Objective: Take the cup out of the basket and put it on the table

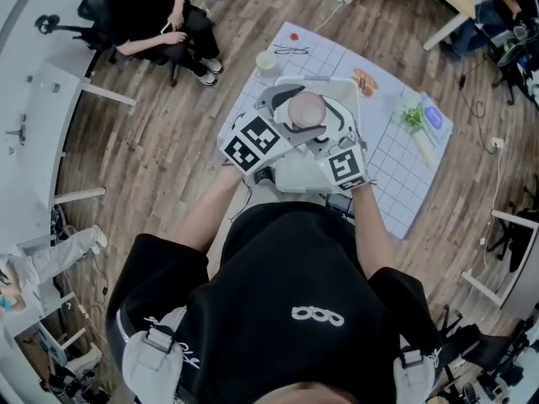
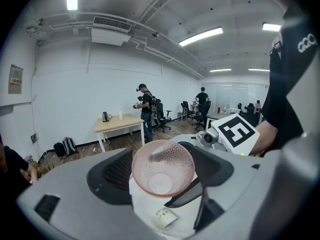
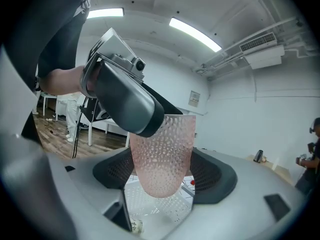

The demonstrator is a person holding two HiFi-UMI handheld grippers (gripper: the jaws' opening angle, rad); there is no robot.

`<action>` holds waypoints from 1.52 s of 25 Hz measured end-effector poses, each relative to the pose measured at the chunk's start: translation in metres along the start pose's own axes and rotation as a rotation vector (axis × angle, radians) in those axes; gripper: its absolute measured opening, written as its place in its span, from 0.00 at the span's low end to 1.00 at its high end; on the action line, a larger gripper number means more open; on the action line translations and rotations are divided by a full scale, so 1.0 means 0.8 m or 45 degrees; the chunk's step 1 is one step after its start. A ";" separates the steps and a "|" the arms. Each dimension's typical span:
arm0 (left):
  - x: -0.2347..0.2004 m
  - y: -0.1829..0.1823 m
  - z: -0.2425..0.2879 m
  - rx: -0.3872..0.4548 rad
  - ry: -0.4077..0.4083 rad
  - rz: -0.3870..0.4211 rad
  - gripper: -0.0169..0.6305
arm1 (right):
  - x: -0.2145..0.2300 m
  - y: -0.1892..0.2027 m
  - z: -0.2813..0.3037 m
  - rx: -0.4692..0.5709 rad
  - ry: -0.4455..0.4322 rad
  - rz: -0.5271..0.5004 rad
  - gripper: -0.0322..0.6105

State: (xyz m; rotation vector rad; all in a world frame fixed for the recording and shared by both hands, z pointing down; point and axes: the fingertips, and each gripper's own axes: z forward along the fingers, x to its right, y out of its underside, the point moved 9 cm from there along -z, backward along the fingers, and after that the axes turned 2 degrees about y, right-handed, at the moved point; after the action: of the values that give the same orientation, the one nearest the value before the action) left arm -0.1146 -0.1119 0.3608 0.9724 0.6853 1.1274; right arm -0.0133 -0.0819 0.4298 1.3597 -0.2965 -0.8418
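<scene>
A pink dimpled see-through cup (image 1: 306,108) hangs in the air above the white mesh basket (image 1: 296,178). My left gripper (image 1: 286,118) is shut on the cup near its rim. In the left gripper view the cup (image 2: 162,168) shows its open mouth between the jaws of that gripper (image 2: 162,176). My right gripper (image 1: 327,129) comes in from the other side. In the right gripper view the cup (image 3: 162,154) sits between the spread jaws of that gripper (image 3: 165,179), with a gap on each side. The left gripper's finger (image 3: 125,101) covers part of its rim.
The basket stands on a white grid mat (image 1: 396,179) on the table. On the mat lie a pale round bowl (image 1: 266,61), a green item (image 1: 413,118) and an orange item (image 1: 365,81). A small labelled thing (image 3: 136,227) lies in the basket. A person sits at the far left (image 1: 160,23).
</scene>
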 end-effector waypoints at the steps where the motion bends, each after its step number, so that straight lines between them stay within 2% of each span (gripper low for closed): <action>1: 0.000 0.000 0.000 0.004 0.004 -0.002 0.60 | 0.000 0.000 -0.001 0.000 0.002 0.005 0.58; 6: 0.001 -0.001 0.003 0.044 0.035 0.008 0.60 | 0.002 0.000 -0.005 0.008 0.020 0.029 0.58; 9: -0.001 -0.006 0.002 0.104 0.053 0.000 0.60 | 0.004 0.004 -0.010 0.013 0.033 0.052 0.58; 12: -0.008 -0.014 -0.004 0.170 0.043 -0.021 0.60 | 0.009 0.012 -0.020 0.017 0.061 0.092 0.58; 14: -0.011 -0.014 -0.006 0.175 0.033 -0.032 0.60 | 0.014 0.017 -0.032 0.031 0.094 0.133 0.58; 20: -0.014 0.007 0.007 0.170 0.038 -0.074 0.60 | 0.048 0.051 -0.083 0.036 0.273 0.229 0.58; 26: 0.005 0.040 0.034 0.212 0.066 -0.114 0.59 | 0.090 0.127 -0.156 -0.032 0.508 0.348 0.58; 28: 0.016 0.046 0.046 0.212 0.089 -0.123 0.54 | 0.100 0.156 -0.176 -0.065 0.574 0.385 0.58; 29: 0.022 0.047 0.051 0.218 0.097 -0.129 0.49 | 0.104 0.171 -0.185 -0.082 0.600 0.401 0.58; 31: 0.033 0.049 0.061 0.238 0.111 -0.147 0.35 | 0.108 0.200 -0.200 -0.118 0.639 0.429 0.58; 34: 0.049 0.049 0.074 0.263 0.157 -0.180 0.07 | 0.112 0.238 -0.217 -0.164 0.670 0.456 0.58; 38: 0.069 0.050 0.091 0.248 0.209 -0.211 0.04 | 0.112 0.278 -0.230 -0.202 0.683 0.482 0.58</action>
State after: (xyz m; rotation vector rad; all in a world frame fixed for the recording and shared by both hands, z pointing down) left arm -0.0521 -0.0752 0.4294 0.9738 1.0052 1.0140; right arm 0.2444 -0.0119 0.5713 1.2736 -0.0593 -0.1669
